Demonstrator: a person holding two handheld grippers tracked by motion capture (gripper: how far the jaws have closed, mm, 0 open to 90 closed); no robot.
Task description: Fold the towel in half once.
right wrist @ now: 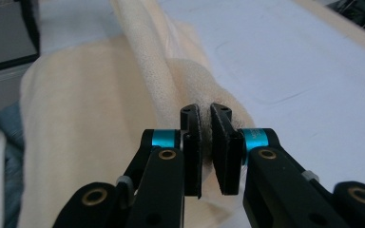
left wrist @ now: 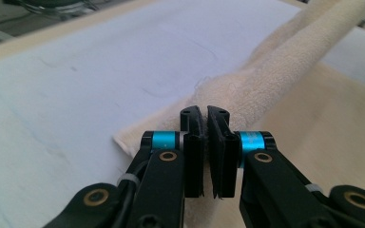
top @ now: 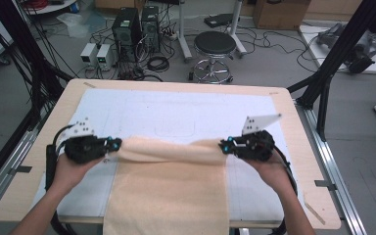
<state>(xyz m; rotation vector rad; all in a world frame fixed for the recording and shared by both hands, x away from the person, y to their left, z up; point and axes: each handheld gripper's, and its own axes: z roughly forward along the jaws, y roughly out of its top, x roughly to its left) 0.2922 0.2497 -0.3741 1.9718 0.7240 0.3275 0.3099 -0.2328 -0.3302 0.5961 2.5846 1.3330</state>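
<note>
A cream towel [top: 169, 186] lies on the white mat [top: 176, 110] and hangs over the table's near edge. Its far edge is gathered into a raised fold between the two hands. My left gripper [top: 115, 143] is shut on the towel's far left corner. My right gripper [top: 223, 145] is shut on the far right corner. In the left gripper view the jaws [left wrist: 205, 114] pinch the towel [left wrist: 266, 80], which runs off to the upper right as a roll. In the right gripper view the jaws [right wrist: 205, 114] clamp the towel [right wrist: 76, 118], whose fold runs off to the upper left.
The mat covers most of the wooden table [top: 176, 85], whose rim shows all round. Beyond the far edge stand a black stool [top: 214, 46], computer towers [top: 127, 27] and loose cables. A black frame post [top: 333, 63] rises at the right.
</note>
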